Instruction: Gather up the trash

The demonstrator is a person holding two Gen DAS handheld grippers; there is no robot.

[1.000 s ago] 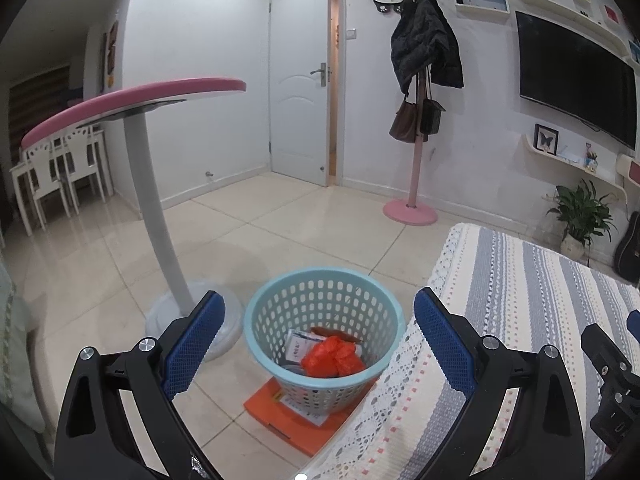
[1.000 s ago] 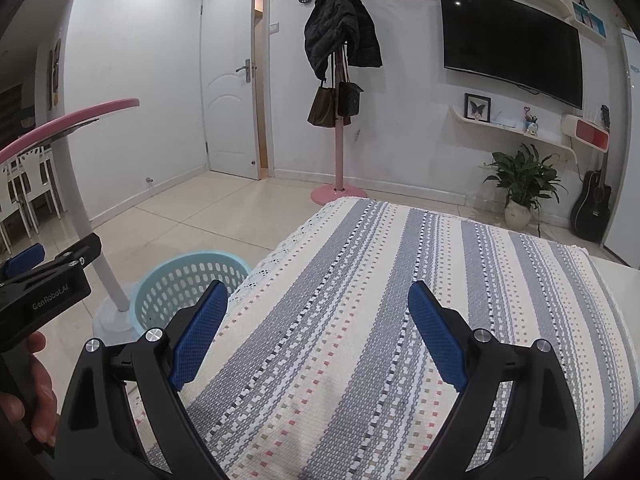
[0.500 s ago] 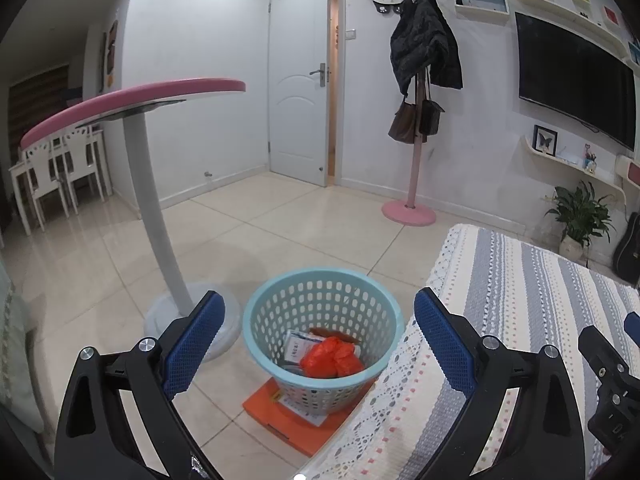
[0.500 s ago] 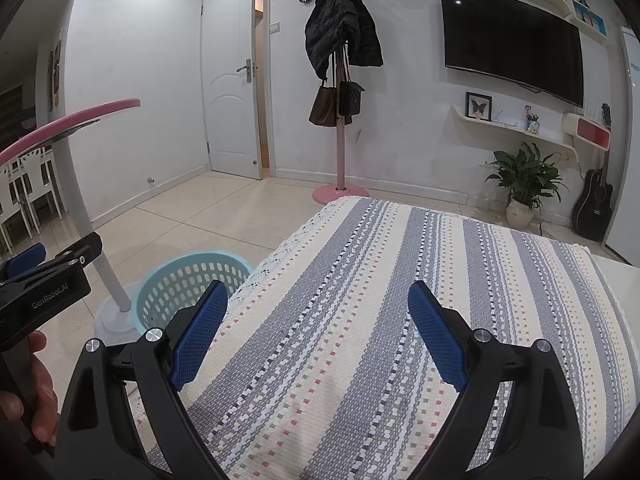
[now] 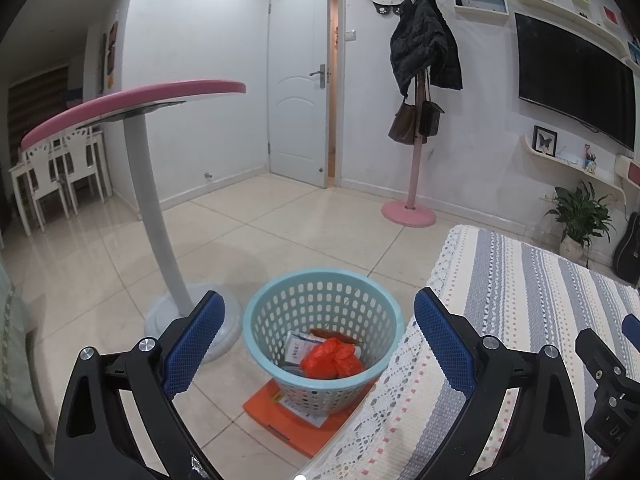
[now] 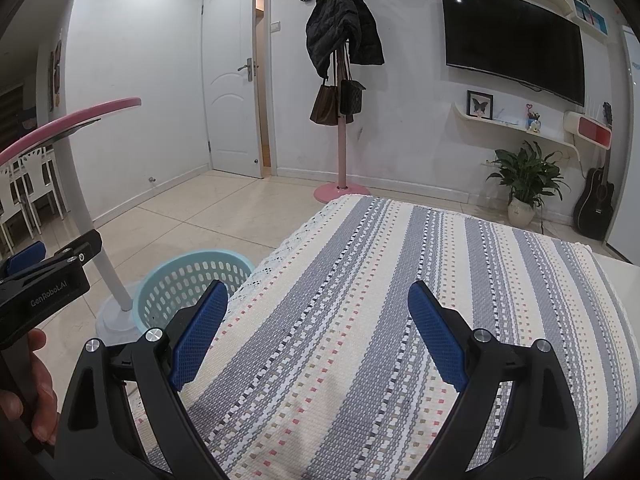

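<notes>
A light blue perforated basket (image 5: pixel 320 300) stands on the floor beside the table, holding crumpled orange trash (image 5: pixel 334 360) and a white printed packet (image 5: pixel 296 350). My left gripper (image 5: pixel 320 334) hangs open above and in front of the basket, nothing between its blue pads. My right gripper (image 6: pixel 318 332) is open over the striped tablecloth (image 6: pixel 400 300), also empty. In the right wrist view the basket (image 6: pixel 192 280) shows at the table's left edge, with the left gripper (image 6: pixel 44 280) and a hand (image 6: pixel 28 384) holding it.
An orange flat box (image 5: pixel 280 412) lies under the basket. A pink-topped pedestal table (image 5: pixel 152 184) stands just left of it. A pink coat stand (image 5: pixel 412 160), a door, a potted plant (image 6: pixel 524 184) and a guitar line the far wall.
Both views have shifted only slightly; the basket sits a touch lower and nearer in the left wrist view. Both grippers stay open and empty.
</notes>
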